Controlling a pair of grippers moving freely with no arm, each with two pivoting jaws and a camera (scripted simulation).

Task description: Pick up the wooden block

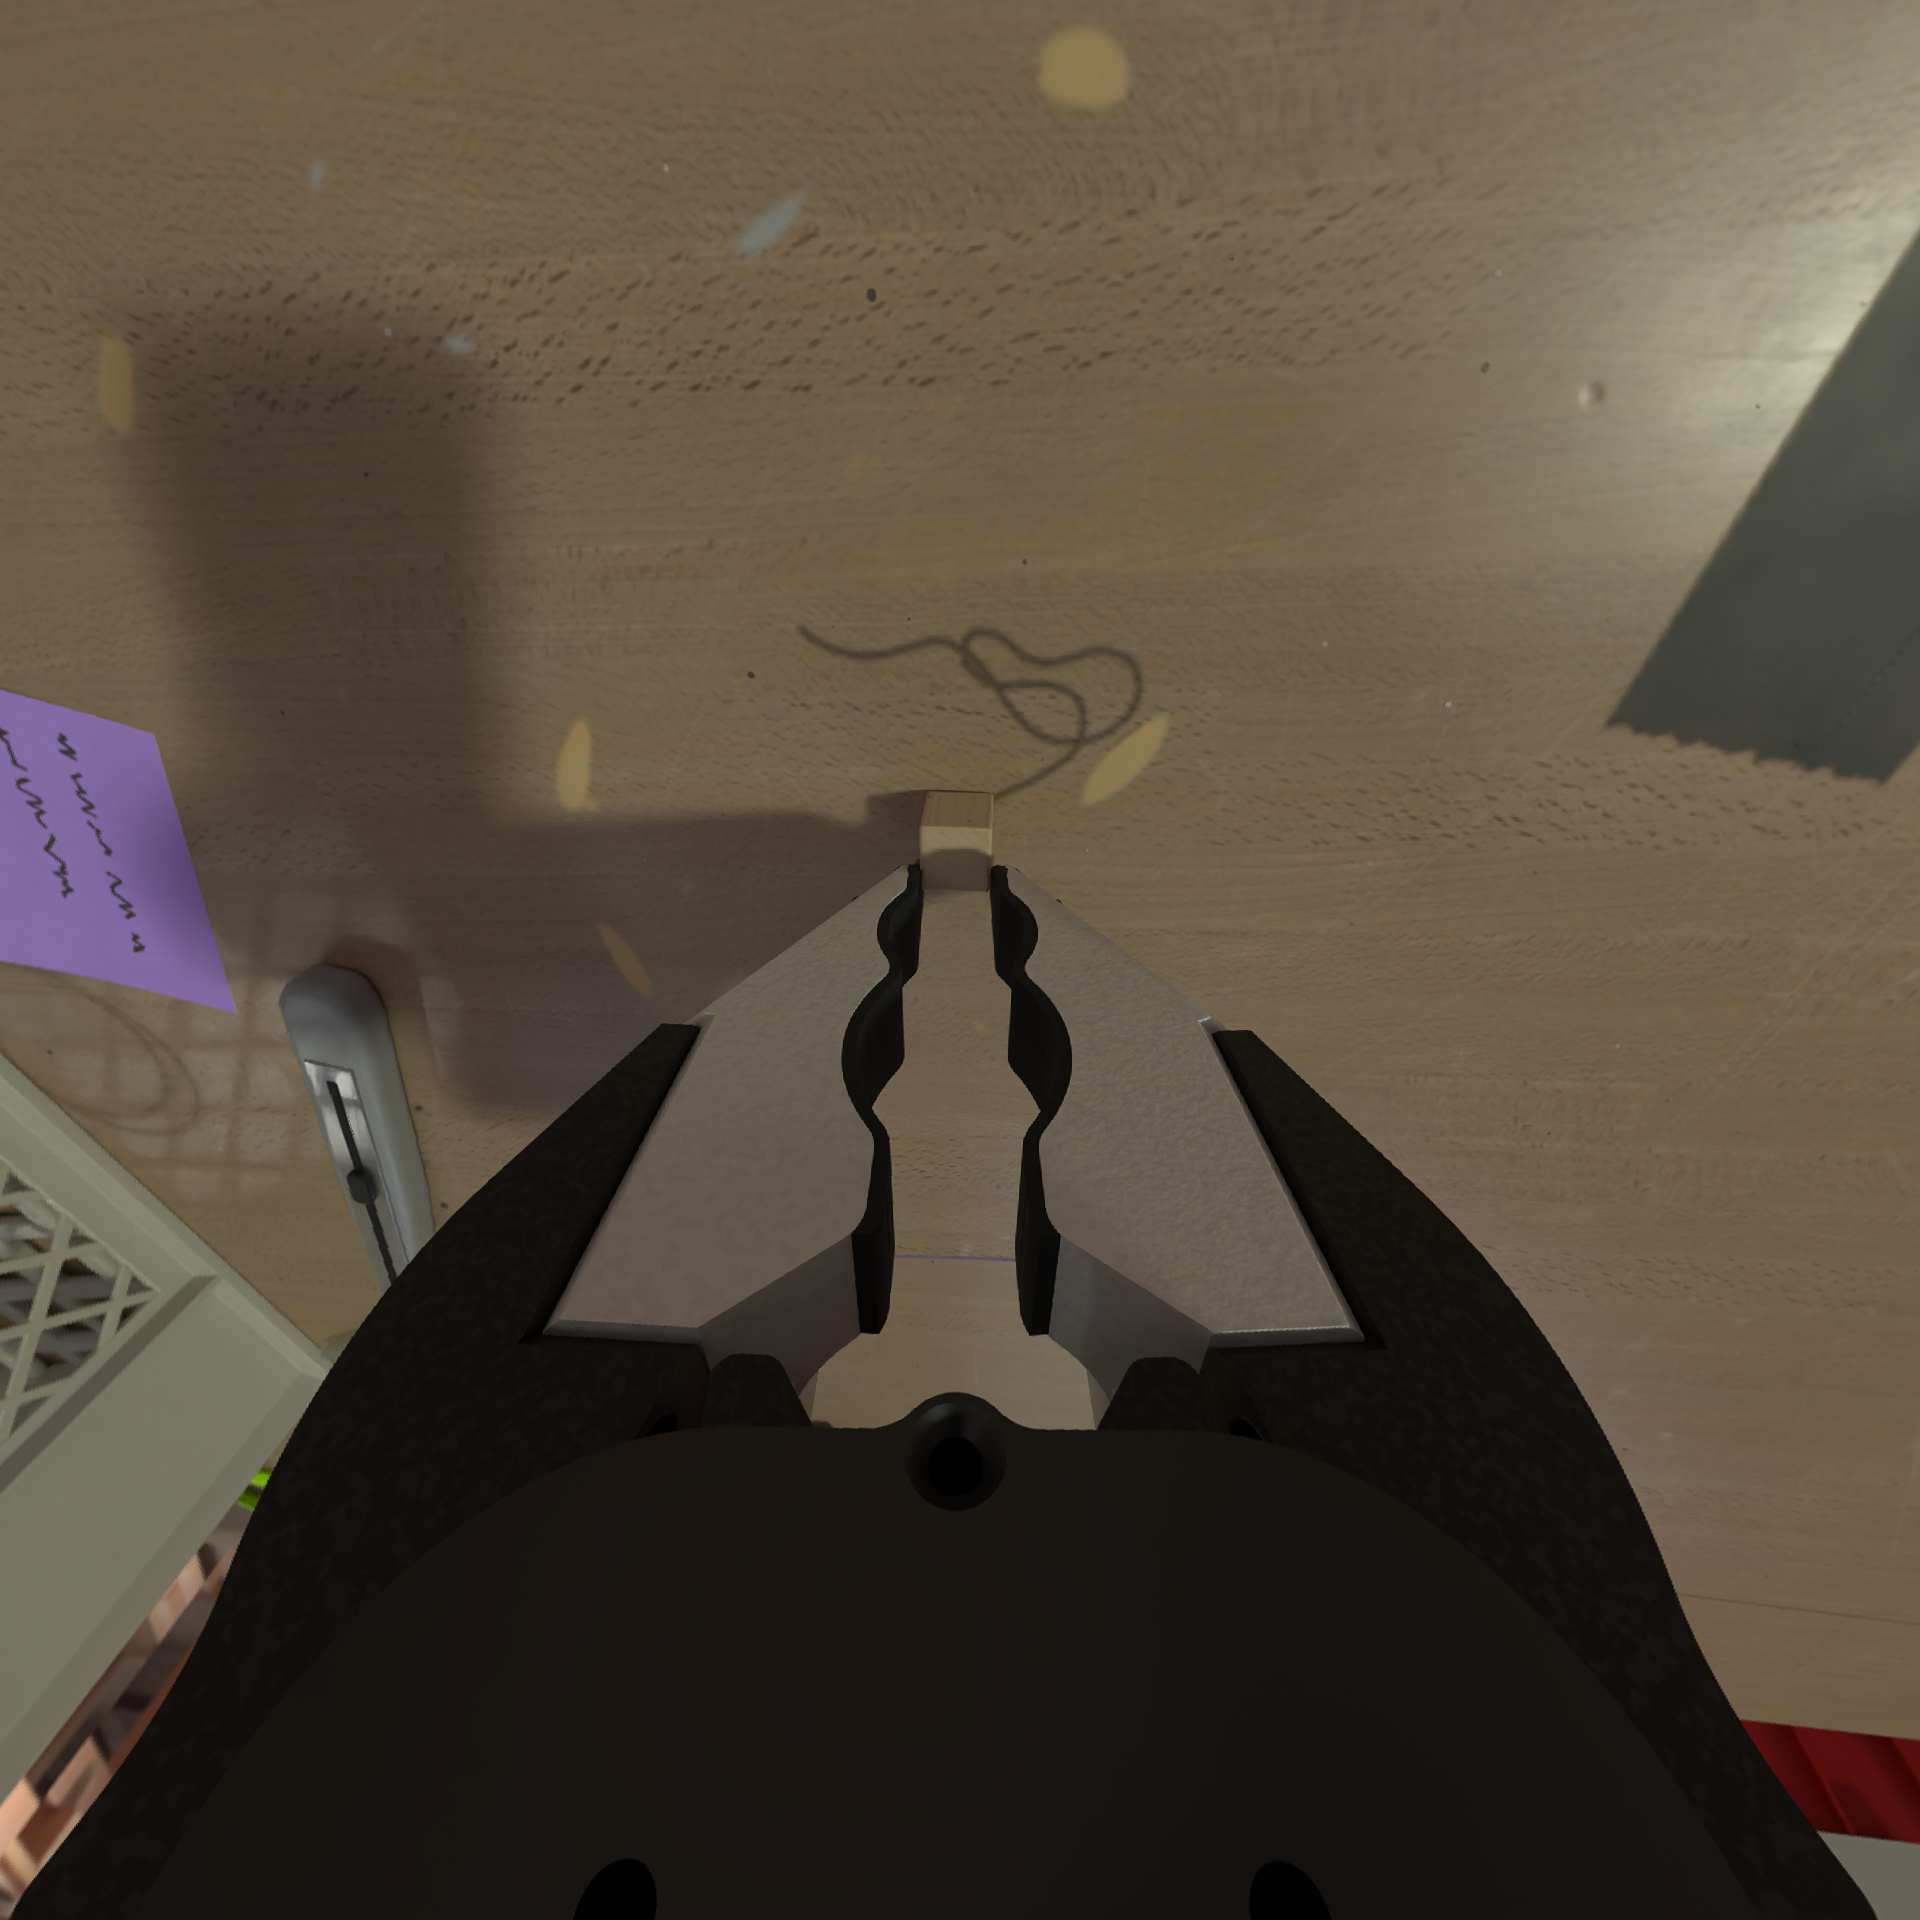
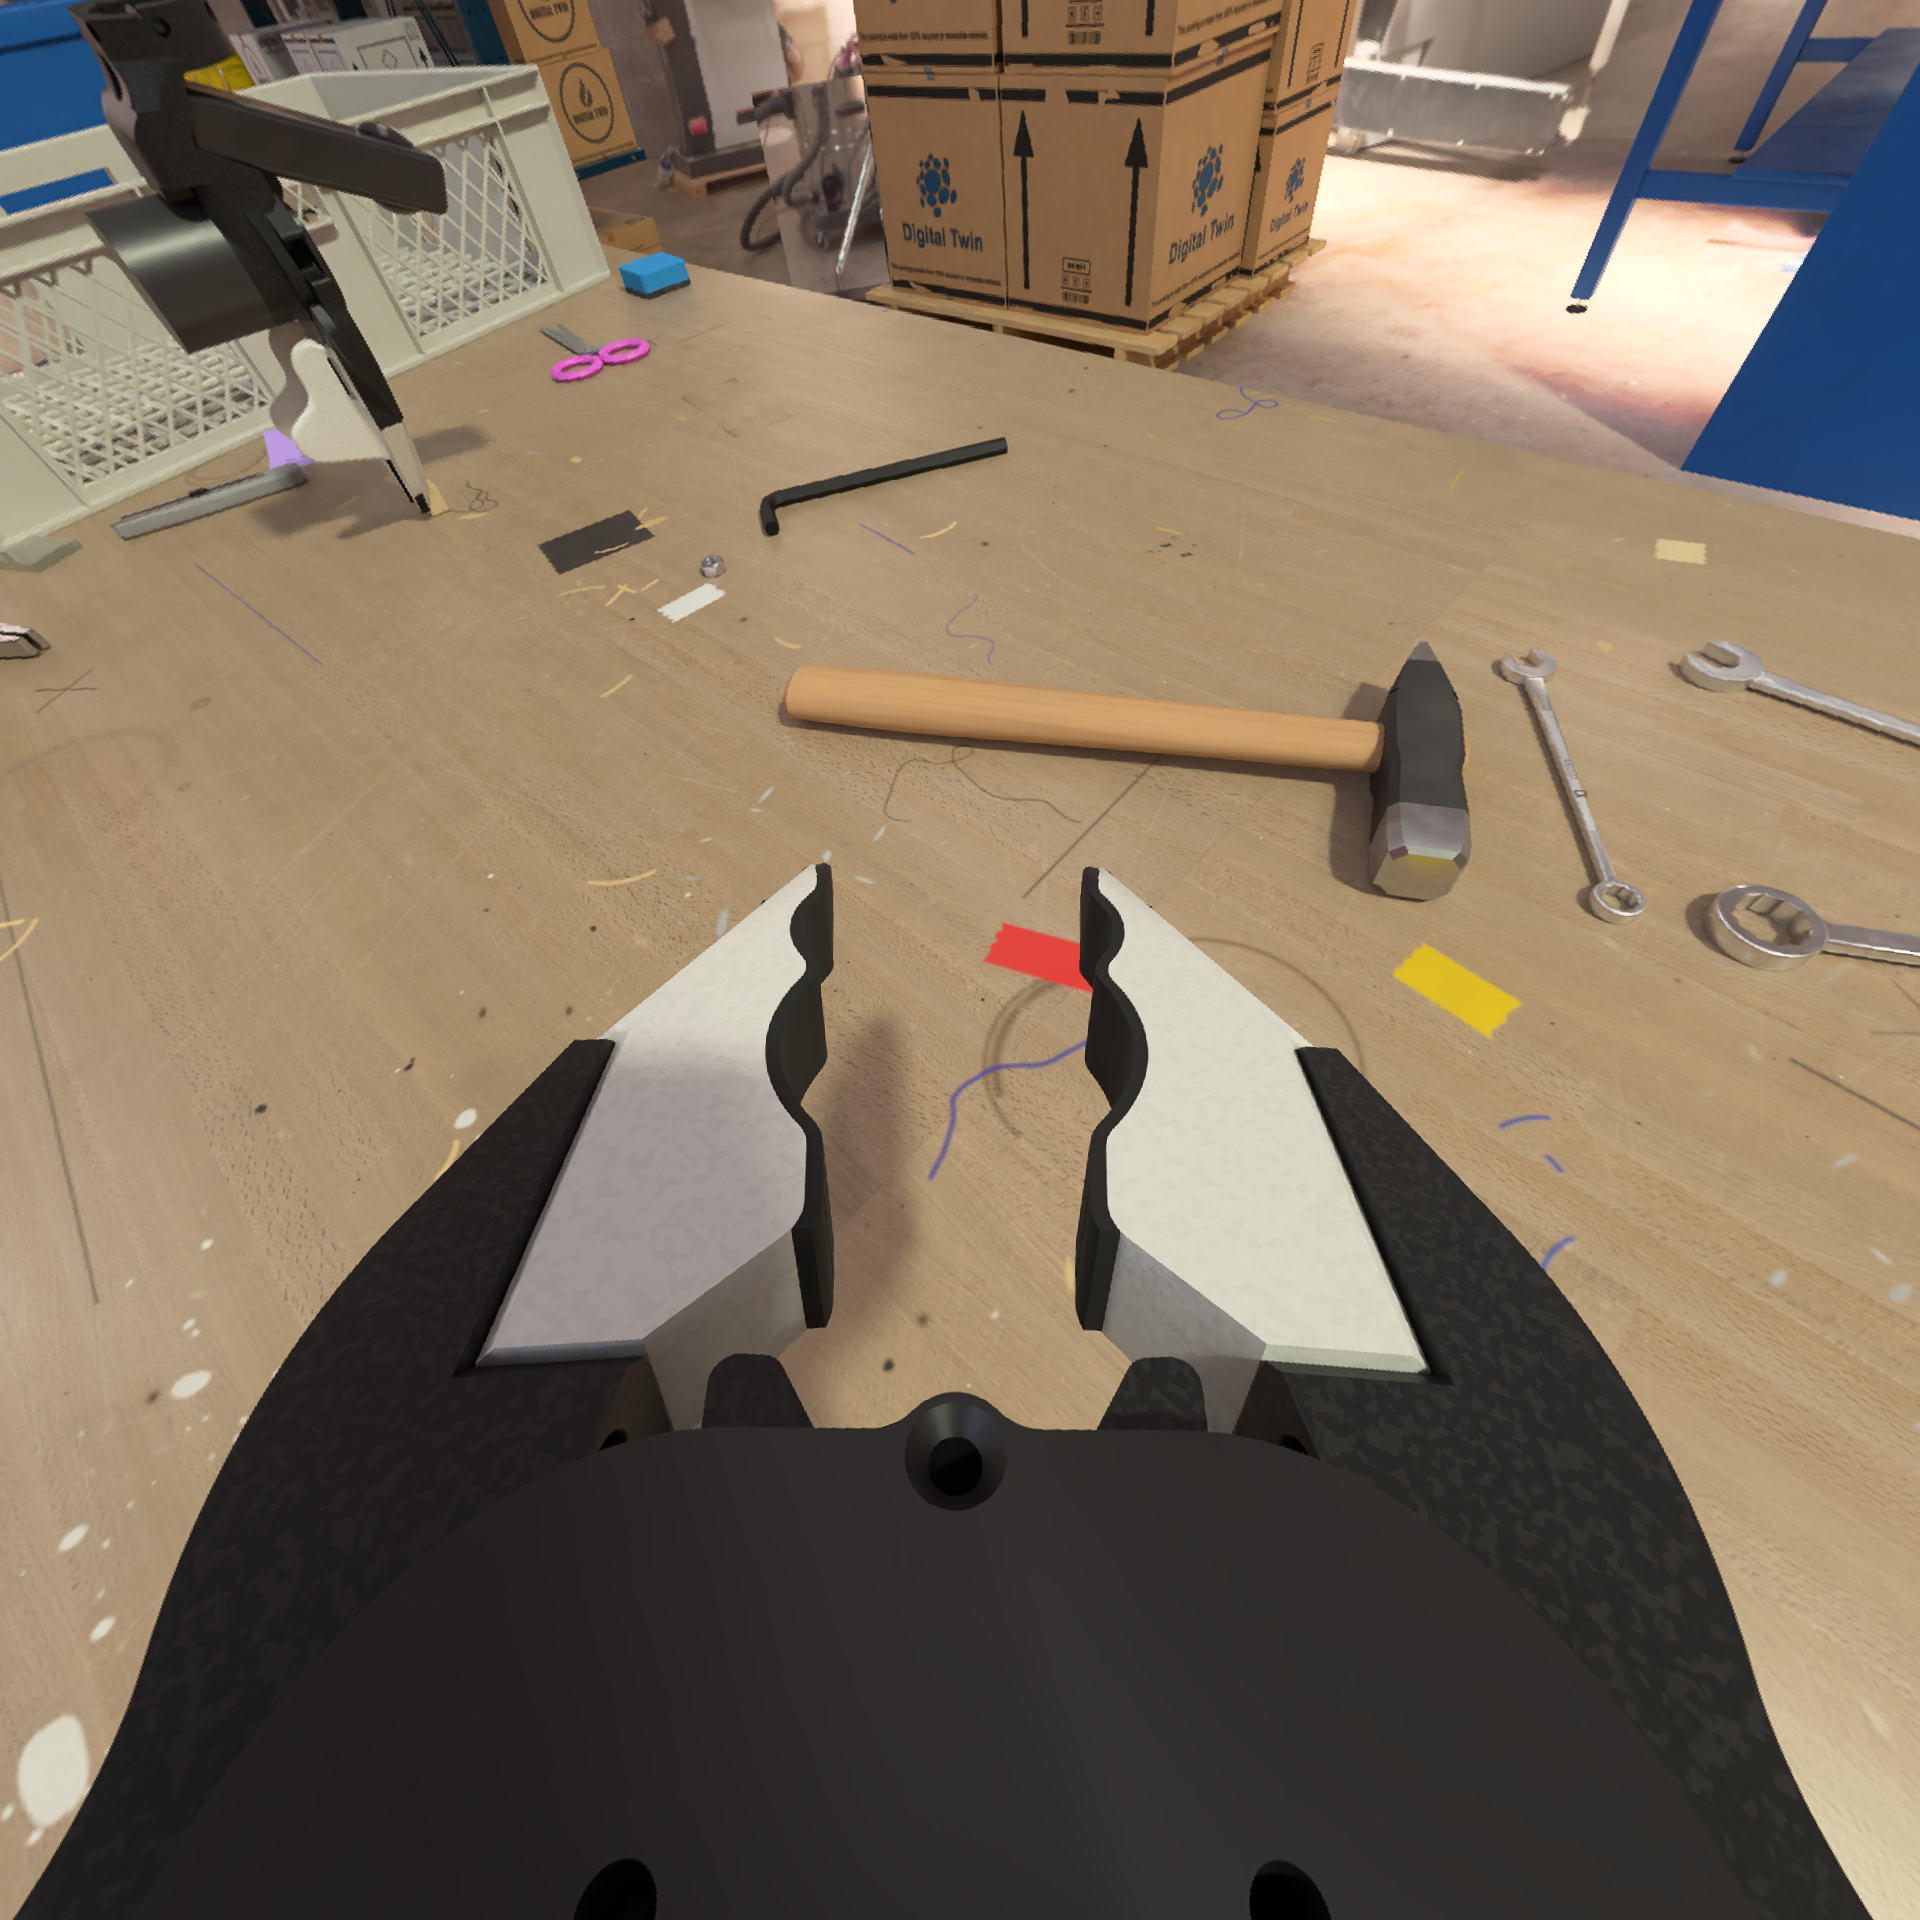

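Pale wooden block (image 1: pixel 957 840), small and square-edged, sits between left claw (image 1: pixel 956 879) tips.

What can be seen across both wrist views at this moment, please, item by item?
Wooden block: 1, pale wood, between the left fingertips.
Sticky note: 1, purple, table's left.
Utility knife: 1, grey, beside the crate.
Crate: 1, off-white lattice, far left.
Hammer: 1, wooden handle, grey head, centre.
Hex key: 1, black, beyond the hammer.
Scissors: 1, pink handles, near the crate.
Sponge: 1, blue, table's far edge.
Wrenches: 3, silver, right.
Nut: 1, silver, by the dark tape.
Cardboard boxes: several, brown, on a pallet.
Left gripper: tips flanking the block; grip unclear.
Right gripper: open, empty.
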